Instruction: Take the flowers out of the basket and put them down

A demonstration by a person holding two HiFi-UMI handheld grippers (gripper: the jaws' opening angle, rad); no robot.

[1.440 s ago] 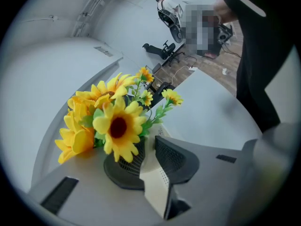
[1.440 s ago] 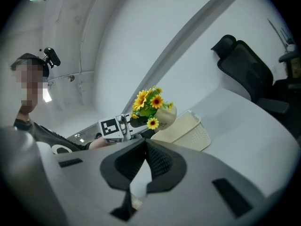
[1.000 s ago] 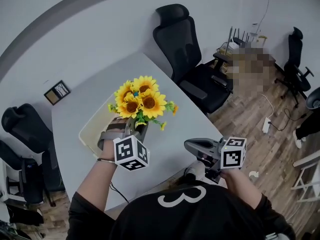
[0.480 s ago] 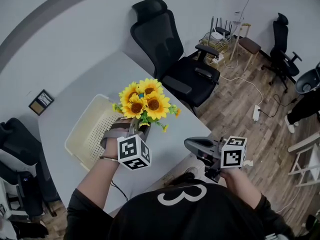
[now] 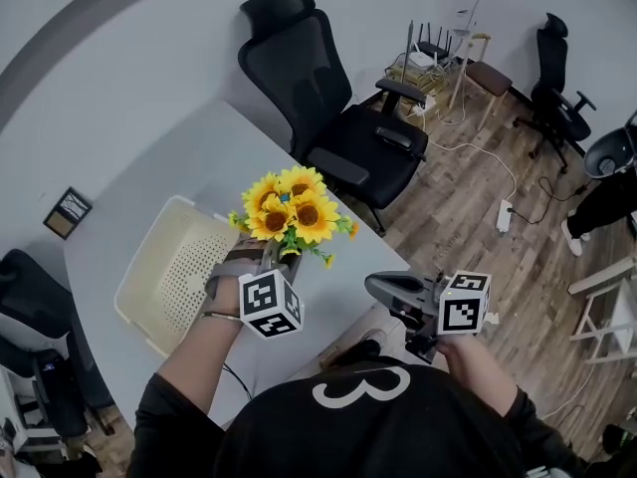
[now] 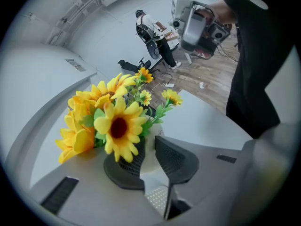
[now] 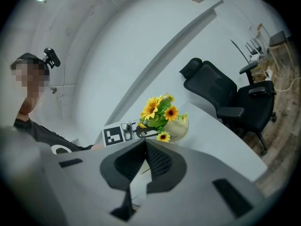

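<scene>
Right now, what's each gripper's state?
Left gripper: closed on the flower pot.
Right gripper: closed, empty.

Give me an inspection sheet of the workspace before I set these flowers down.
Surface: white table, basket on its left part.
Job's things: flowers in a cream pot, out of the basket, held just right of it; nothing seen in the basket.
Clutter: nothing seen.
Tools: left tool shut on the flowers' pot; right tool shut, empty.
Cables: white cable and power strip on the wood floor.
Surroundings: black office chair behind the table; framed picture at far left.
</scene>
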